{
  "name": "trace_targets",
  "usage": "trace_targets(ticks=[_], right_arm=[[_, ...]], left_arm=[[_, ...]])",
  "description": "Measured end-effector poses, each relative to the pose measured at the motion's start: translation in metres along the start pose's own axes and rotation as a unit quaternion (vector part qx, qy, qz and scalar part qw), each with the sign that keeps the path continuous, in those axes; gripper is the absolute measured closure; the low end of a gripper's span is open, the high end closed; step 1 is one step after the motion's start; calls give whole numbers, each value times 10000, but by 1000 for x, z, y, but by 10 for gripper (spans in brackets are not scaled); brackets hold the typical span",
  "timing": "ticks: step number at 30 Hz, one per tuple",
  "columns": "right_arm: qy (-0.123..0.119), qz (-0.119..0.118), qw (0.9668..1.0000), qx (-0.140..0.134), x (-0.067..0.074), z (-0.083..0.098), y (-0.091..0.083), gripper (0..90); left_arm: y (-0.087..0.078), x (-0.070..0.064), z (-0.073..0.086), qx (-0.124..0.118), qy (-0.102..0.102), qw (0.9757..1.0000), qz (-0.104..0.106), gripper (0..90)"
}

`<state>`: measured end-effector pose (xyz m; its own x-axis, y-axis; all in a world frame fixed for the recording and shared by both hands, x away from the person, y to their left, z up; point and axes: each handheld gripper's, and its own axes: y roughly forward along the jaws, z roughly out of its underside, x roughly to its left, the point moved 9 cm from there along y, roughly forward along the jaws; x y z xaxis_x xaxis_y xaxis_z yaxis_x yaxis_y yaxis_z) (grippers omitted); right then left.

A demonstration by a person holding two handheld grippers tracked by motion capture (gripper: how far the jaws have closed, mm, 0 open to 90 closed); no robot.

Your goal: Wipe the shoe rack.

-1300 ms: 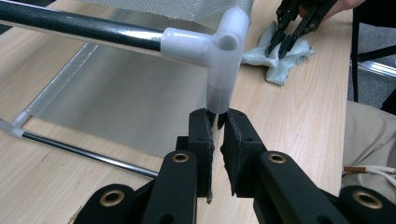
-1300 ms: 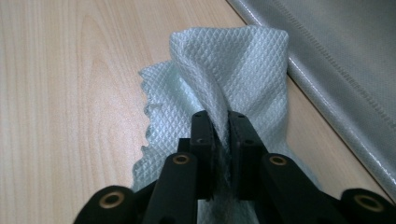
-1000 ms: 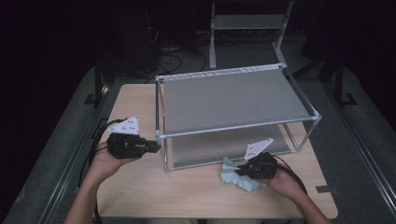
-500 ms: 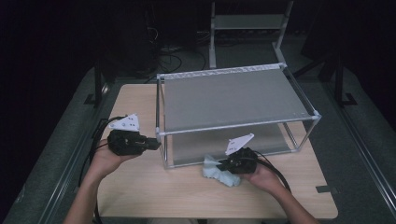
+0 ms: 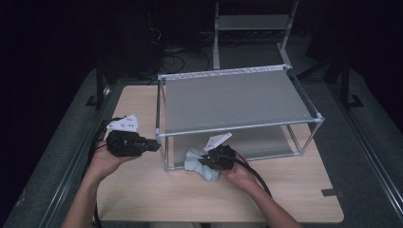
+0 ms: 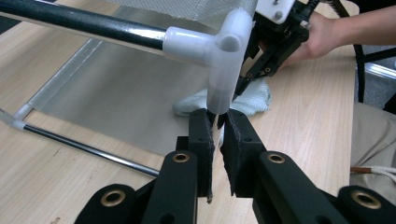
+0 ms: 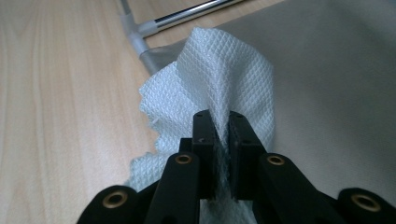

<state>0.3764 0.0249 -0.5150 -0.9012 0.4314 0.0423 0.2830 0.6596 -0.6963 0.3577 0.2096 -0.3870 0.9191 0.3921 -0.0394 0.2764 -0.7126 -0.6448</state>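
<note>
A metal rack (image 5: pixel 233 99) with two grey mesh shelves stands on the wooden table (image 5: pixel 142 190). My left gripper (image 5: pixel 154 145) (image 6: pixel 217 119) is shut on the rack's front-left corner post (image 6: pixel 218 95), just under the white plastic joint (image 6: pixel 224 42). My right gripper (image 5: pixel 202 161) (image 7: pixel 218 116) is shut on a pale blue-white waffle cloth (image 5: pixel 195 164) (image 7: pixel 224 70). The cloth lies bunched at the front-left end of the lower shelf (image 5: pixel 266 142) (image 7: pixel 336 70) and partly on the table. In the left gripper view the cloth (image 6: pixel 252 98) lies behind the post, under the other gripper.
A second, taller rack (image 5: pixel 252 21) stands on the floor behind the table. Black cables trail from both grippers toward the near edge. A dark tape mark (image 5: pixel 330 193) sits near the table's front-right corner. The table's left part is bare wood.
My right gripper has slid to the left along the front of the lower shelf, dragging the cloth toward the front-left corner post. The left gripper has kept its place on the post.
</note>
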Motion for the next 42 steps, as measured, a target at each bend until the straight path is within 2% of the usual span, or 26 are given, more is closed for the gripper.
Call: trace_targets(ticks=[3, 5, 6, 8, 10, 11, 12, 14, 17, 18, 20, 21, 23, 25, 28, 30, 33, 36, 38, 39, 42], right_arm=[[54, 36, 10000, -23, 3, -5, 7, 828], [-11, 82, 9999, -136, 9, -14, 18, 829], [-32, 47, 9998, -172, 16, -23, 30, 828], [-122, 91, 9998, -89, 16, -27, 35, 830], [-95, 96, 9999, -40, 14, -27, 34, 830], [-155, 199, 9997, 27, 10, -24, 32, 830], [-56, 293, 9995, 67, 4, -20, 29, 830], [-20, 299, 9995, 38, 4, -20, 29, 830], [-67, 277, 9996, -39, 12, -29, 39, 830], [-163, 291, 9994, -51, 18, -36, 48, 829], [-214, 312, 9993, -33, 18, -36, 48, 829], [-166, 324, 9993, -26, 18, -35, 48, 829], [-295, 493, 9983, 53, 10, -27, 40, 830], [-98, 591, 9982, 42, 0, -16, 30, 830], [182, 563, 9982, -6, -2, -13, 27, 829], [12, 583, 9983, -64, 1, -19, 32, 828], [-78, 537, 9985, -42, 8, -23, 35, 825], [-45, 546, 9985, -39, 1, -17, 31, 826], [27, 498, 9987, -73, 0, -16, 30, 825], [-16, 569, 9984, -62, -1, -17, 31, 825], [58, 509, 9986, -102, 1, -20, 35, 826]], left_arm=[[0, 0, 0, -34, -4, 10000, 16, 819], [0, 0, 0, -53, -18, 10000, 2, 818], [0, 0, 1, -65, -20, 10000, -1, 819], [-1, 1, 1, -50, -33, 10000, -36, 819], [-3, 2, 3, -48, -47, 10000, -29, 819], [-3, 1, 3, -41, -36, 10000, -27, 818], [-3, 1, 3, -48, -26, 10000, -21, 819], [-1, 0, 2, -67, -12, 10000, -10, 818], [-1, 0, 1, -60, 2, 10000, -22, 818], [-1, 0, 2, -53, 2, 10000, -33, 818], [-3, 1, 3, -51, -35, 10000, -41, 819], [-4, 2, 4, -50, -50, 10000, -56, 819], [-6, 2, 5, -75, -63, 9999, -70, 819], [-6, 2, 6, -119, -80, 9999, -55, 819], [-4, 2, 5, -229, -135, 9996, -34, 818], [-3, 1, 6, -303, -189, 9994, -39, 811], [0, 1, 8, -280, -164, 9995, -63, 764], [7, -1, 8, -185, -130, 9997, -10, 737], [9, 0, 8, -182, -87, 9998, -60, 805], [9, 1, 9, -188, -104, 9997, -79, 811], [6, 2, 10, -172, -99, 9997, -112, 816]])
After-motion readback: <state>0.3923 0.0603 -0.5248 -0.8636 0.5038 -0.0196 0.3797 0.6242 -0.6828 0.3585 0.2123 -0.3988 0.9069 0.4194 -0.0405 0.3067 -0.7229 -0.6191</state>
